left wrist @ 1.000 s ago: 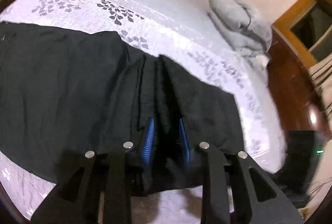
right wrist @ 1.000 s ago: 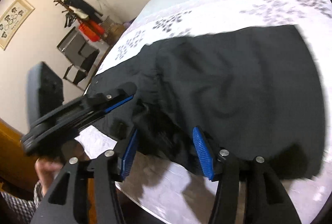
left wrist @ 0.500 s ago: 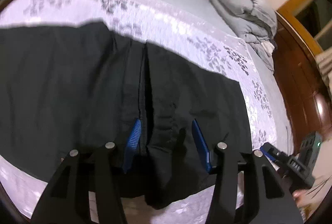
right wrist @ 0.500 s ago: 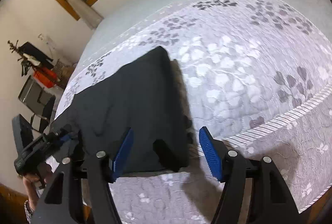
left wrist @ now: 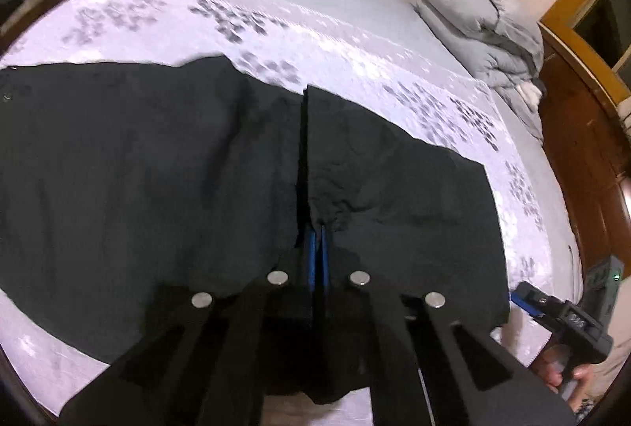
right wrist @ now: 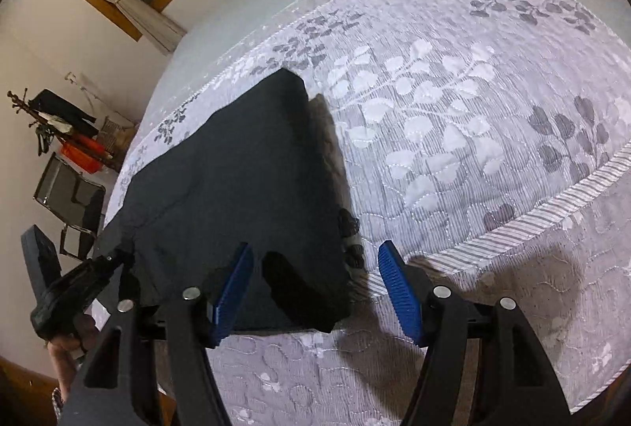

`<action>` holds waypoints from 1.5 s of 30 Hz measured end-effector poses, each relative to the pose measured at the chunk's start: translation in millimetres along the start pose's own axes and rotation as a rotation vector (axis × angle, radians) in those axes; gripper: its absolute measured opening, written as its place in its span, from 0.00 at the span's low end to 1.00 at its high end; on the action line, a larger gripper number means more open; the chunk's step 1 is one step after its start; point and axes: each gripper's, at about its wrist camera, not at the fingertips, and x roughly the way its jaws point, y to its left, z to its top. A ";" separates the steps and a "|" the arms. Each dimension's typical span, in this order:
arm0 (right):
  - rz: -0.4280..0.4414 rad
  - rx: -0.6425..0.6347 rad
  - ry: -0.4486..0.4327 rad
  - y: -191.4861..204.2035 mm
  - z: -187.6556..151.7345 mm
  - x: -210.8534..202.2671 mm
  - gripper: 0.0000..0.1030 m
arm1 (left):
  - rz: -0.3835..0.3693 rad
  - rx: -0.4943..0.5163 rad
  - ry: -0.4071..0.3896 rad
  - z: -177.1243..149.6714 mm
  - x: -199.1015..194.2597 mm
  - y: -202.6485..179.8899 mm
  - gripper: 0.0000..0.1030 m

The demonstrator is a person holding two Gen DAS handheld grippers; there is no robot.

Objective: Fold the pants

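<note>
Black pants (left wrist: 157,166) lie spread across a white floral bedspread (left wrist: 315,32). My left gripper (left wrist: 316,244) is shut on a bunched fold of the pants near their near edge, its blue pads pressed together. In the right wrist view the pants (right wrist: 236,181) end at a corner on the bed. My right gripper (right wrist: 315,284) is open, its blue fingers straddling the near right corner of the pants without closing on it. The right gripper also shows at the lower right of the left wrist view (left wrist: 560,307).
A folded grey duvet (left wrist: 481,16) lies at the bed's far right. A dark wooden frame (left wrist: 583,150) borders the bed on the right. A folding chair (right wrist: 71,197) and a coat stand (right wrist: 51,122) stand by the wall at the left.
My left gripper has closed on the pants fabric; half a second ago its fingers were apart. My right gripper has stayed open at the pants' corner.
</note>
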 end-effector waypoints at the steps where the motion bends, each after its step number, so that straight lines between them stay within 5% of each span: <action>1: 0.000 -0.009 -0.004 0.9 0.5 -0.8 0.66 | -0.008 -0.023 0.005 1.8 -1.9 8.5 0.01; 6: 0.006 0.000 0.012 -3.5 -1.1 6.9 0.75 | 0.009 0.008 0.029 0.1 3.5 12.6 0.02; 19: 0.251 0.087 0.139 -22.3 -7.3 52.2 0.91 | 0.022 0.015 0.040 -2.3 11.8 15.9 0.08; 21: 0.331 0.069 0.174 -10.5 -5.8 60.4 0.74 | 0.030 0.019 0.042 -2.3 12.8 14.9 0.09; 24: 0.286 0.040 0.178 0.1 -3.4 69.1 0.70 | 0.036 0.019 0.047 -2.5 14.1 15.6 0.10; 26: 0.317 0.066 0.173 -3.7 -0.1 67.2 0.40 | 0.032 0.016 0.053 -2.3 16.2 14.5 0.11; 28: 0.418 0.157 0.172 -16.0 7.6 58.4 0.21 | 0.016 0.010 0.069 -3.0 19.9 11.2 0.15; 33: 0.309 0.074 0.108 -16.4 25.6 18.6 0.16 | 0.012 0.055 0.099 -7.1 37.8 -21.2 0.16; 41: 0.093 0.108 0.042 -73.7 16.6 -29.9 0.22 | -0.169 0.104 0.172 -25.9 62.2 -80.6 0.18; 43: 0.043 0.089 0.037 -73.9 12.9 -29.5 0.37 | -0.164 0.113 0.156 -29.1 53.4 -81.9 0.35; 45: 0.003 0.047 0.035 -67.3 8.9 -27.7 0.41 | -0.150 0.089 0.119 -29.1 36.9 -69.1 0.53</action>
